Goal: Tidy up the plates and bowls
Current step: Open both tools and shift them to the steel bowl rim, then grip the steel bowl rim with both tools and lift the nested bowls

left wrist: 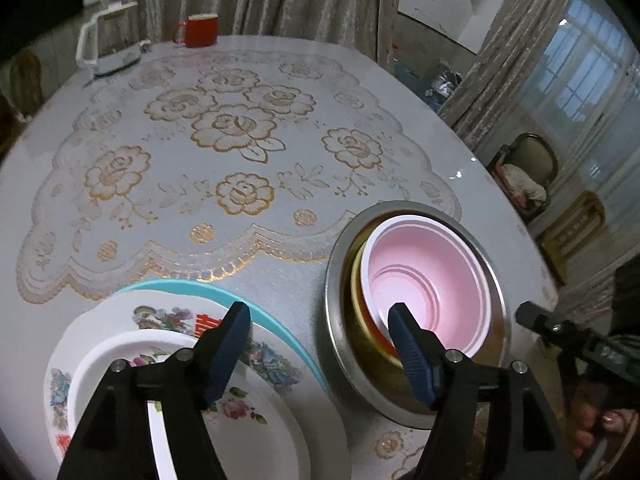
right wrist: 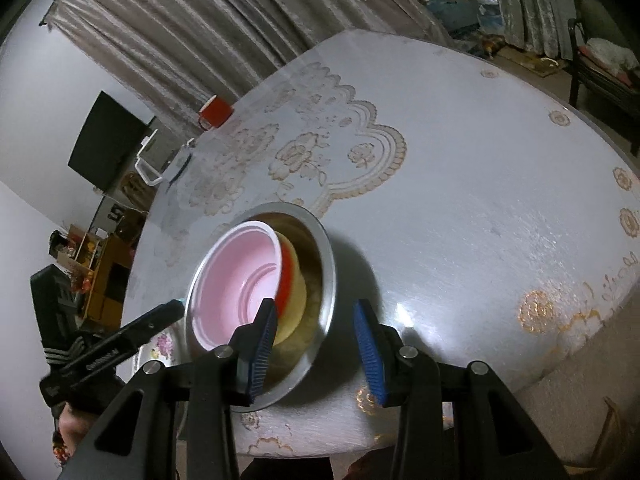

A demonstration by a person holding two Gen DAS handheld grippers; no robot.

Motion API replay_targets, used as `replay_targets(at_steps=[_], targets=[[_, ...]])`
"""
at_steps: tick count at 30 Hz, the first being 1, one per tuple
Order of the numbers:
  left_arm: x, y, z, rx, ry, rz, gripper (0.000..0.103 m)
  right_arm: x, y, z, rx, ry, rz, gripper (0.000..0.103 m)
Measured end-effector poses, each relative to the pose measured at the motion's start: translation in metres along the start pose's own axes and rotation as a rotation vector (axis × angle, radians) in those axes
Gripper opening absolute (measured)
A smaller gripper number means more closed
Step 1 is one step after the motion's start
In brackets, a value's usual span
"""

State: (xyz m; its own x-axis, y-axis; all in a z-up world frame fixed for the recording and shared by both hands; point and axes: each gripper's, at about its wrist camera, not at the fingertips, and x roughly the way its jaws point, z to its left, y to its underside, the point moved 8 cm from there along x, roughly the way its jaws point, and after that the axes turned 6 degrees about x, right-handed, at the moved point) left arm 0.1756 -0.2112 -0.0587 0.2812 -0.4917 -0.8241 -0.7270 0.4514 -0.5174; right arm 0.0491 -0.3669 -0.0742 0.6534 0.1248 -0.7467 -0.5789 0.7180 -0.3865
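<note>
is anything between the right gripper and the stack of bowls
Nothing visible blocks it. The right gripper has open jaws straddling the near rim of the metal bowl, with the pink bowl nested on top. The left gripper hovers between the bowls and the plates.

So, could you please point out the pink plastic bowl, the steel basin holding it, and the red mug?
Pink plastic bowl (left wrist: pixel 424 284): left wrist view, on its inner floor.
Steel basin (right wrist: pixel 326 248): right wrist view, on its bare right rim.
Red mug (left wrist: pixel 203 31): left wrist view, on its outer side wall.
</note>
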Motion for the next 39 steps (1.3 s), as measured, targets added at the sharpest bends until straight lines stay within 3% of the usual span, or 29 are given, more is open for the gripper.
replay_targets(at_steps=[13, 20, 28, 33, 35, 39], targets=[[-0.001, -0.014, 0.019, -0.105, 0.128, 0.025, 0.073, 0.003, 0.000, -0.007, -0.001, 0.040, 0.004, 0.040], [0.012, -0.009, 0.013, -0.099, 0.190, 0.056, 0.055, 0.011, 0.002, -0.011, -0.008, 0.030, 0.011, 0.040], [0.021, -0.002, -0.002, -0.016, 0.231, 0.093, 0.049, 0.022, 0.004, -0.011, -0.034, 0.030, 0.020, 0.040], [0.025, 0.000, -0.006, 0.004, 0.248, 0.117, 0.042, 0.033, 0.009, -0.007, -0.072, 0.012, 0.043, 0.030], [0.027, 0.003, -0.012, -0.010, 0.296, 0.136, 0.035, 0.037, 0.009, -0.006, -0.075, -0.004, 0.047, 0.029], [0.029, 0.007, -0.021, 0.004, 0.285, 0.141, 0.036, 0.040, 0.007, -0.009, -0.059, -0.022, 0.055, 0.027]])
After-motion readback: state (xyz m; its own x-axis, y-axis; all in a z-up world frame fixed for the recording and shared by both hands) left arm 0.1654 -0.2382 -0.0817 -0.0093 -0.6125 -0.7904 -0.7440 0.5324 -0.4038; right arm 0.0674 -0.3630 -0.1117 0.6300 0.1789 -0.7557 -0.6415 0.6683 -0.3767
